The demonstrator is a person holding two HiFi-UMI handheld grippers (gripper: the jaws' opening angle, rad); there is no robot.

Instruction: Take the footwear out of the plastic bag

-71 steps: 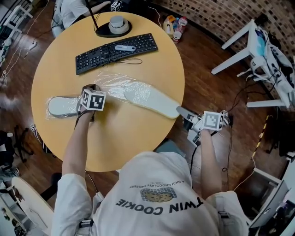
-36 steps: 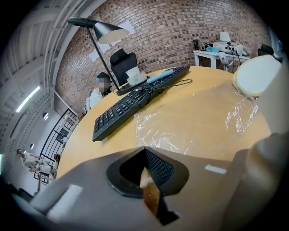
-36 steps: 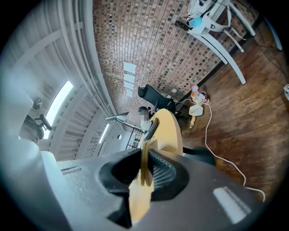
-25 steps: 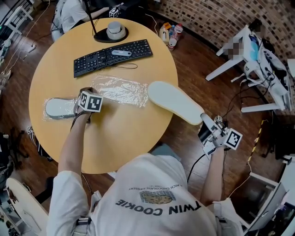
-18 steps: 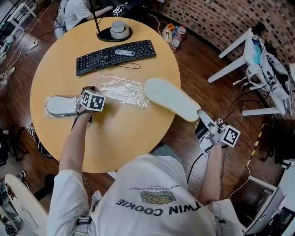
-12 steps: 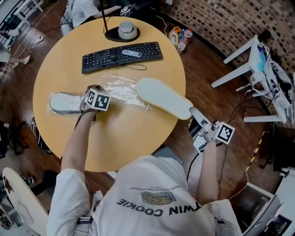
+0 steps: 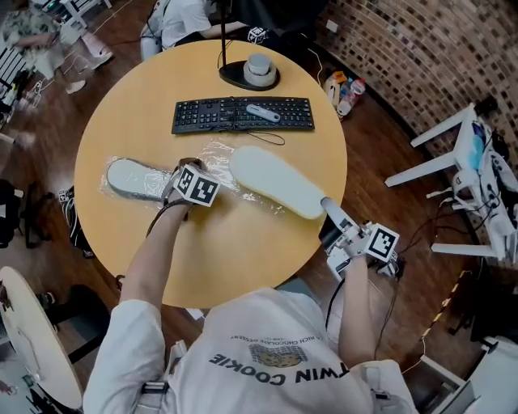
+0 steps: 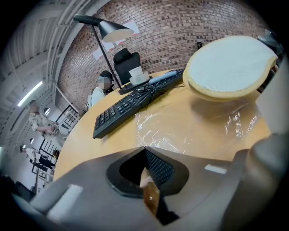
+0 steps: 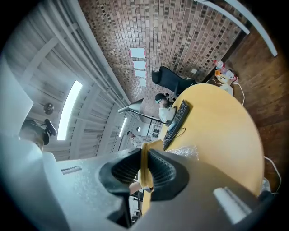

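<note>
A clear plastic bag (image 7: 220,155) lies flat on the round wooden table (image 7: 235,259), and one white slipper (image 7: 133,178) is still inside its left end. My left gripper (image 7: 193,171) presses down at the bag's middle. In the left gripper view its jaws (image 8: 145,155) are shut with a thin tan strip between them, and the crinkled bag (image 8: 180,131) spreads out just ahead. My right gripper (image 7: 328,209) is shut on the heel of the second white slipper (image 7: 271,179), free of the bag and held level above the table's right part. Its yellowish edge (image 9: 145,167) shows between the jaws.
A black keyboard (image 7: 243,115) with a small grey object on it lies beyond the bag, and a lamp base (image 7: 249,74) stands behind it. A person (image 7: 182,20) sits at the far side. Bottles (image 7: 344,89) stand on the floor, with white furniture legs (image 7: 453,158) to the right.
My right gripper has carried the free slipper leftward, from beyond the table's right edge to over the table beside the bag. The left gripper and the bag have stayed put.
</note>
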